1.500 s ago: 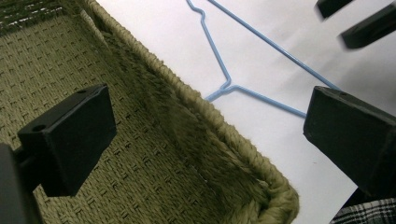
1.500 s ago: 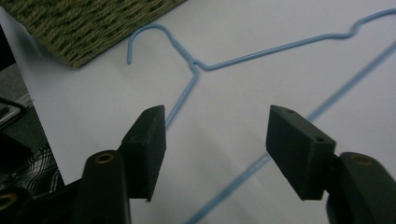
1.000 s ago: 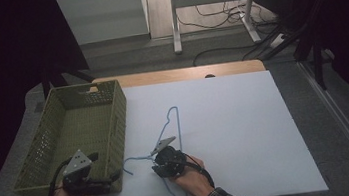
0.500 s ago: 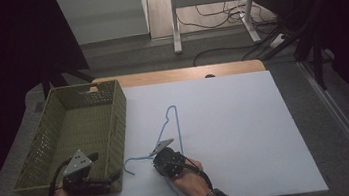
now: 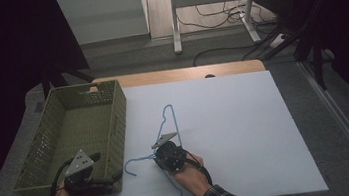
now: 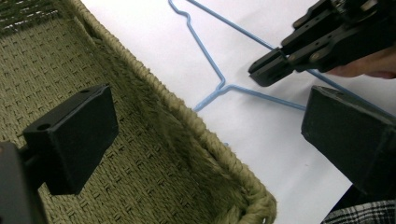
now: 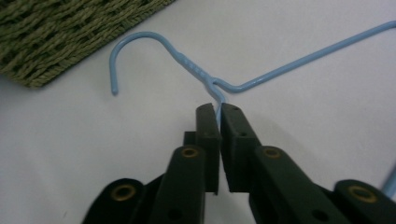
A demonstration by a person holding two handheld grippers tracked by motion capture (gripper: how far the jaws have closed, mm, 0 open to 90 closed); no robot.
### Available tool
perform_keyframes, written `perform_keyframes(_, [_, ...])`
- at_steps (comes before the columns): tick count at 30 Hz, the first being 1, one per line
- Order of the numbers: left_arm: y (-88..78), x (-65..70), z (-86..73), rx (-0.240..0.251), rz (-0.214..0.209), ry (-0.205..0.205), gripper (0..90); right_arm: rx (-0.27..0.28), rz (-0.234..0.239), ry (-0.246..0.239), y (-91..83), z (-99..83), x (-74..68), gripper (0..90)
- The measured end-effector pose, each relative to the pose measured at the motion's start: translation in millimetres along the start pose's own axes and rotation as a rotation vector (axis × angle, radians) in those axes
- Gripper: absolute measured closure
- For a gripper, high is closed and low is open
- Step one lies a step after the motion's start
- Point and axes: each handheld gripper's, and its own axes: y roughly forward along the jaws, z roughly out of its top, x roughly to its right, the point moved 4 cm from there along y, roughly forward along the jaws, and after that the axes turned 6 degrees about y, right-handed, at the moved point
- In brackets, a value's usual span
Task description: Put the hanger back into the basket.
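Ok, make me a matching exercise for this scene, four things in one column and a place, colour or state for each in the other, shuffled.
Things:
1. wire hanger
2. woven basket
3. left gripper
4. right gripper

Descriptions:
A. olive green, at the table's left
B. jaws pinched on wire just below the hook
C. light blue, lying on the white sheet
D. jaws wide apart over the basket's rim

Pairs: 1-C, 2-A, 3-D, 4-B
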Motion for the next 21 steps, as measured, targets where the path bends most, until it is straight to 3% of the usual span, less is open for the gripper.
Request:
perform_keyframes(8, [0.9,1.4,0.3,0.001,-0.005,0.002,4.1,0.002,0.002,0.015,18.4,-0.9,0.5,75.4])
perform_keyframes(13, [-0.4,3.8,2.3,0.007,0.0,0.011,4.1,0.008,-0.035,-0.004,22.4,0.8,-1.7,82.3])
perform_keyframes(21, [-3.4,12.2,8.5,0.014,0.006,0.037,4.1,0.031,-0.04,0.068,19.9,1.1,-0.2,86.5])
